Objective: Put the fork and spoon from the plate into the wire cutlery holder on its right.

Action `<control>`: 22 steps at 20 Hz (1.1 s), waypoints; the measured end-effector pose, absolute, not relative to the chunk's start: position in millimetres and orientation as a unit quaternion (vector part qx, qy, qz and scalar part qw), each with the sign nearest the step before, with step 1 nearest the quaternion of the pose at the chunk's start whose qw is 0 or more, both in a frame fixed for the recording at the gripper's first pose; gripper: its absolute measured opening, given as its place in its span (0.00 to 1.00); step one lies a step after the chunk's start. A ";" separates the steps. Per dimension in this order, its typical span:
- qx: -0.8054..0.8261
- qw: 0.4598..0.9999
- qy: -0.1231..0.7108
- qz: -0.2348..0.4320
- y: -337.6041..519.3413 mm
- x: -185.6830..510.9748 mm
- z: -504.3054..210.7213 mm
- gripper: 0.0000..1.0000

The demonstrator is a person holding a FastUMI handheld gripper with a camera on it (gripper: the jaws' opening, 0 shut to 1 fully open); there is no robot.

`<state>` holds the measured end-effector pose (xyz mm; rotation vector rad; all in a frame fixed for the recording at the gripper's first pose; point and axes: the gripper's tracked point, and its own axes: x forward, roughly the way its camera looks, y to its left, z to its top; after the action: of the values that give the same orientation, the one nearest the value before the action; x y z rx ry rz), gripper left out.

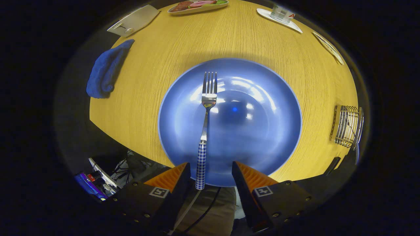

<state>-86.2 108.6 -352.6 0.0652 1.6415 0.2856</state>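
fork (206, 127) | lies on blue plate (262, 137), handle end between the fingers, closer to the left one, tines pointing away | gripper (210, 172) wide open, gripping nothing yet

A blue cloth (105, 69) lies at the wooden table's (170, 55) left edge. Far off sit a white card (134, 20), a food dish (198, 6) and a glass (281, 13) on a white tray (294, 26).
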 end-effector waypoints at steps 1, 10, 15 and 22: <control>0.027 0.671 0.730 0.127 109.5 -85.3 -357.8 0.73; -0.034 0.655 0.742 0.138 106.9 -88.9 -371.7 0.06; -0.048 0.640 0.748 0.166 92.7 -89.4 -349.5 0.02; -0.073 0.645 0.742 0.164 42.3 -90.3 -301.0 0.02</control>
<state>-90.3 42.3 -301.0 -0.1668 1.6896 0.3727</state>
